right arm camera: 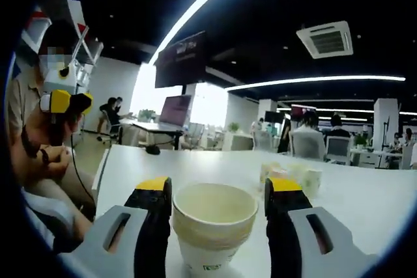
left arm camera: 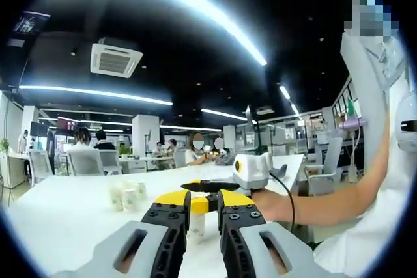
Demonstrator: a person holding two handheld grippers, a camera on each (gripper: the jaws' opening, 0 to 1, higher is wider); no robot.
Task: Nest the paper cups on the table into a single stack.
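Looking along the left gripper [left arm camera: 203,211], held low above the white desk [left arm camera: 65,219]: fingers [left arm camera: 171,239] drawn nearly together, just a narrow slit between them, nothing gripped. Straight ahead through that slit, the right gripper [left arm camera: 205,203], yellow-tipped, in a bare hand [left arm camera: 270,205], with a sliver of a white paper cup stack [left arm camera: 195,224] below it. Farther left on the desk, a small cluster of loose paper cups [left arm camera: 127,196], standing upright, well apart from both grippers. At the right edge, a forearm and a white sleeve [left arm camera: 371,226]. Far behind, seated people at other desks, a ceiling air-conditioner unit [left arm camera: 115,60] and long light strips.

Seen much closer in the right gripper view: the stack of nested paper cups [right arm camera: 215,226], upright on the desk [right arm camera: 365,206], mouth open, several rims layered one over another. Right gripper [right arm camera: 219,187] with fingers [right arm camera: 151,226] spread, one on each side of the stack; the left one against the rim, a thin gap at the other, so no firm pinch visible. Beyond the stack to the right, the loose cluster of cups [right arm camera: 293,177] again, blurred, count unclear. Far left, the left gripper [right arm camera: 65,102] raised in front of a seated person, too small there to judge its fingers.
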